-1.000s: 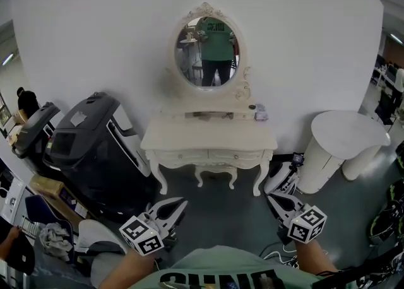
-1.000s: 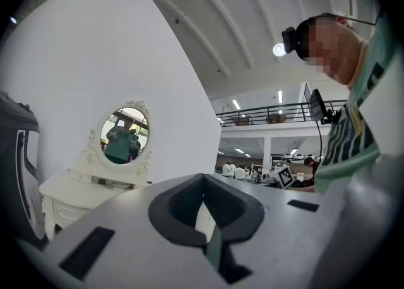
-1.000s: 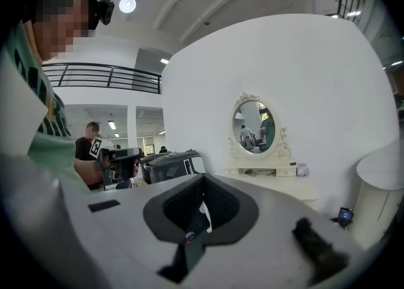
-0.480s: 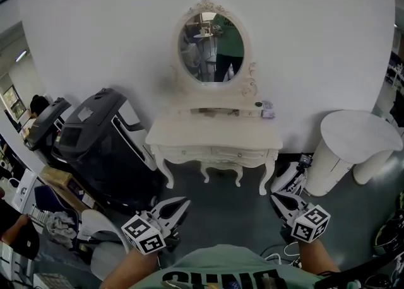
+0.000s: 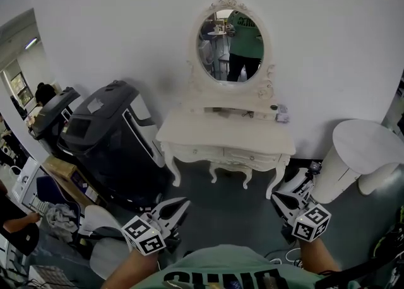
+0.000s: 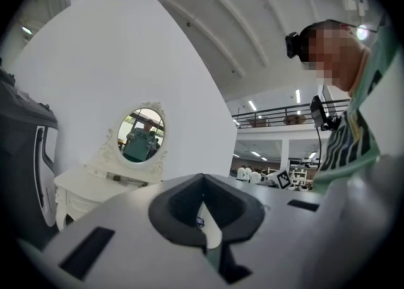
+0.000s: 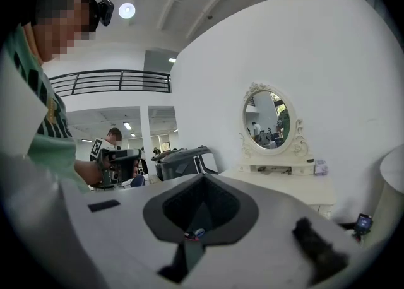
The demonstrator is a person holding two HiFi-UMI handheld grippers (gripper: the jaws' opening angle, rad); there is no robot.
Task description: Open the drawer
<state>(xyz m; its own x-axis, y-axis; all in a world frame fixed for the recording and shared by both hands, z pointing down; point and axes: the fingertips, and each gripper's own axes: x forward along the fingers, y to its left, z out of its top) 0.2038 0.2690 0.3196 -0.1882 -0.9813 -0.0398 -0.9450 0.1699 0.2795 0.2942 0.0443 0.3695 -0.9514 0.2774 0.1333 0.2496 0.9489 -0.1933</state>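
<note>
A white dressing table [image 5: 224, 135] with an oval mirror [image 5: 232, 45] stands against the white wall. Its two front drawers [image 5: 197, 152] are closed, each with a small knob. My left gripper [image 5: 182, 204] is low at the left, well short of the table, its jaws together on nothing. My right gripper [image 5: 276, 197] is low at the right, also shut and empty. The left gripper view has its jaws [image 6: 202, 178] meeting at the tip, with the table [image 6: 85, 187] far off to the left. In the right gripper view the shut jaws [image 7: 202, 178] point left of the table [image 7: 287, 177].
A large black machine [image 5: 110, 142] stands left of the table. At the right are a round white pedestal stand [image 5: 363, 146] and a white and black object [image 5: 297, 180] on the floor. Boxes, cloth and seated people [image 5: 16, 221] crowd the far left.
The dressing table has shifted right in the head view and looks slightly larger. Both grippers keep their low places in the frame, still shut.
</note>
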